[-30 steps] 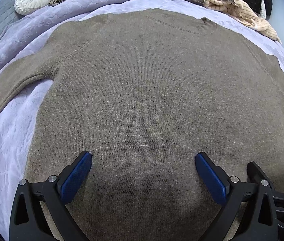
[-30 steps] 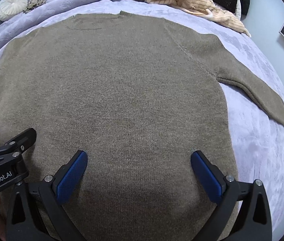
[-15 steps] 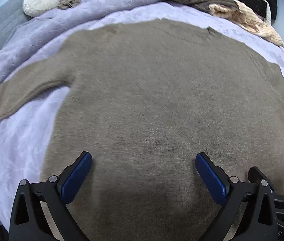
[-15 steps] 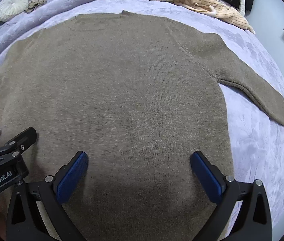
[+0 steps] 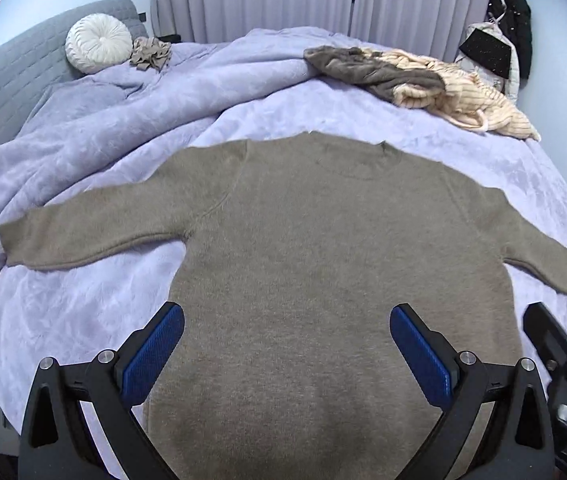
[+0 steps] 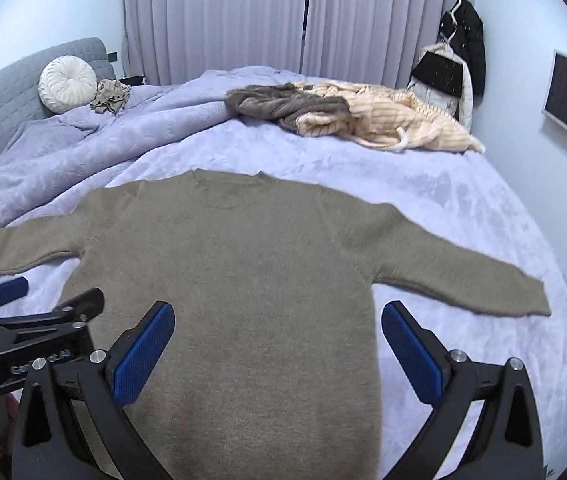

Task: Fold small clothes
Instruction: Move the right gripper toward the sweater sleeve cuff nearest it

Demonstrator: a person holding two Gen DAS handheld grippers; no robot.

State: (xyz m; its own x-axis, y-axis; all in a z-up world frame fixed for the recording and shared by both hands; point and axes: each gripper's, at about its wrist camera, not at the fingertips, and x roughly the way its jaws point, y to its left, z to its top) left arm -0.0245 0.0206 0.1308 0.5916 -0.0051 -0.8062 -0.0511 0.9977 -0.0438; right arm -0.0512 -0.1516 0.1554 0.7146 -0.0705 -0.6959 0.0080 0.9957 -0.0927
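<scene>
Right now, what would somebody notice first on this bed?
A big brown sweater lies flat in the middle of the purple blanket, sleeves spread out. At the far side sits a heap of grey and cream clothes, and a round white cushion rests by the headboard.

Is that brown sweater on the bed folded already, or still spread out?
Spread out. The brown sweater lies flat on the bed, both sleeves stretched sideways, with no fold showing.
</scene>
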